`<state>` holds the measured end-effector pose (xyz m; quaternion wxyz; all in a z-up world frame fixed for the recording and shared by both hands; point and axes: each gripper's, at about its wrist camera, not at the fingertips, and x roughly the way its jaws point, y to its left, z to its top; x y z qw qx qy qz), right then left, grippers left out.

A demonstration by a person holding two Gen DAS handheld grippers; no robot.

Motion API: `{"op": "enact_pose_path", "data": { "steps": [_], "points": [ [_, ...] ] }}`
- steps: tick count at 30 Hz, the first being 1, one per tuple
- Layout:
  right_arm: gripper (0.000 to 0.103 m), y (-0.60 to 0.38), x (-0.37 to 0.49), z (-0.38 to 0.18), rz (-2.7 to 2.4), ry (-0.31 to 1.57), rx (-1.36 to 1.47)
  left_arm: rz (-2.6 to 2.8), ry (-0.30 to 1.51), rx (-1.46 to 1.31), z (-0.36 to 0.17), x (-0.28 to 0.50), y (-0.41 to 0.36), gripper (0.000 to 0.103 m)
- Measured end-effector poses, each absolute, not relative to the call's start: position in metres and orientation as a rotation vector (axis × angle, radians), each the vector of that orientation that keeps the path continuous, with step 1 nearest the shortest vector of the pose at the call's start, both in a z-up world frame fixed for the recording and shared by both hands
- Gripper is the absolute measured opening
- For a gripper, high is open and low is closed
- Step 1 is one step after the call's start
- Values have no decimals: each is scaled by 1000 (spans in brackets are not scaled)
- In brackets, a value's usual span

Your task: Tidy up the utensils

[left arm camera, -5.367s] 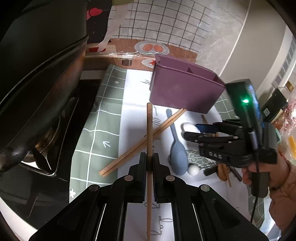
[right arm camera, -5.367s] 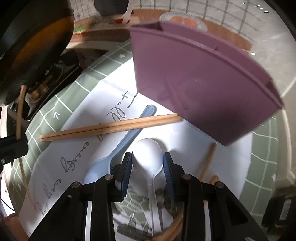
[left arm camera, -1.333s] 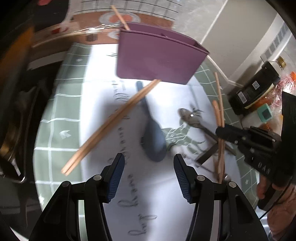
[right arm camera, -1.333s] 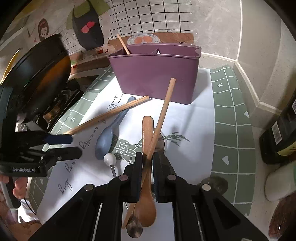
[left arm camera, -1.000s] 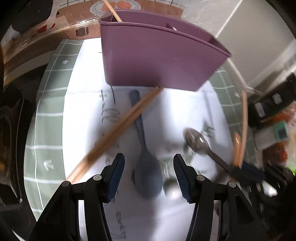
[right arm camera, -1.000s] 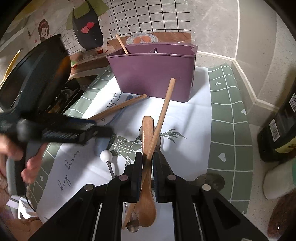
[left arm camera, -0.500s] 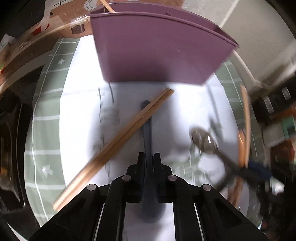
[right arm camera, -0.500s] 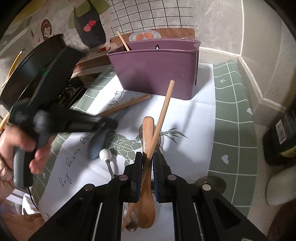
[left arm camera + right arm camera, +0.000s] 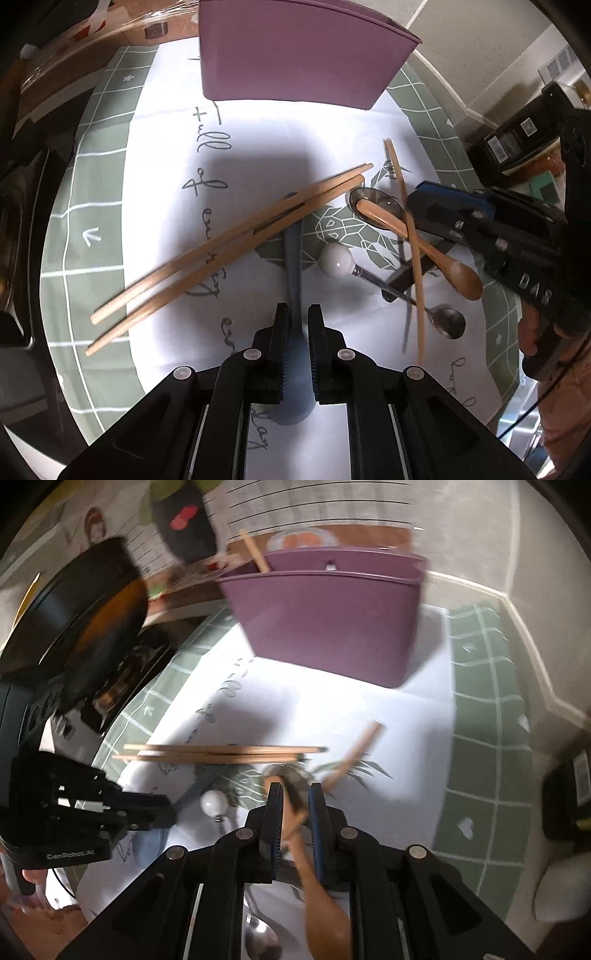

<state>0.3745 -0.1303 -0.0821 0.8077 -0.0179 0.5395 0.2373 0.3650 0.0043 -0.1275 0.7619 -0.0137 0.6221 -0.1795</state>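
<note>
Blue spoon (image 9: pixel 294 258) flat on the white middle of the mat (image 9: pixel 88 206), handle toward the purple holder (image 9: pixel 295 51) at the far edge of the table, bowl nearest the camera. Pinched at the neck by the left tool (image 9: pixel 295 314), pads pressed together on it. Pair of chopsticks (image 9: pixel 221 251) crossed over the spoon's handle, slanting toward the mat's left edge. Just right of the handle, a white ball-ended utensil (image 9: pixel 336 260), then a metal spoon (image 9: pixel 445 321), a wooden spoon (image 9: pixel 424 247) and a single chopstick (image 9: pixel 406 236) heaped together near the mat's right side. Right tool (image 9: pixel 295 794) over that heap, jaws opening, wooden spoon and chopstick between them, contact blurred. One chopstick (image 9: pixel 255 555) upright in the holder's left compartment. Dark pan (image 9: pixel 85 627) beyond the mat's left edge; dark bottle (image 9: pixel 517 144) past the right edge.
</note>
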Motion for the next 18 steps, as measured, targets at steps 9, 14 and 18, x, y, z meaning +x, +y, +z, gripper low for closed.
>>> {"op": "enact_pose_path", "data": {
  "steps": [9,14,18],
  "points": [
    [25,-142,371,-86,493,1174,-7,-351,1359,-29,-136,401,-11,17],
    [32,-157,367,-84,472,1166,52,-346,1326,70,-135,417,-27,18],
    [32,-162,372,-87,434,1172,98,-365,1314,174,-134,404,-36,18]
  ]
}}
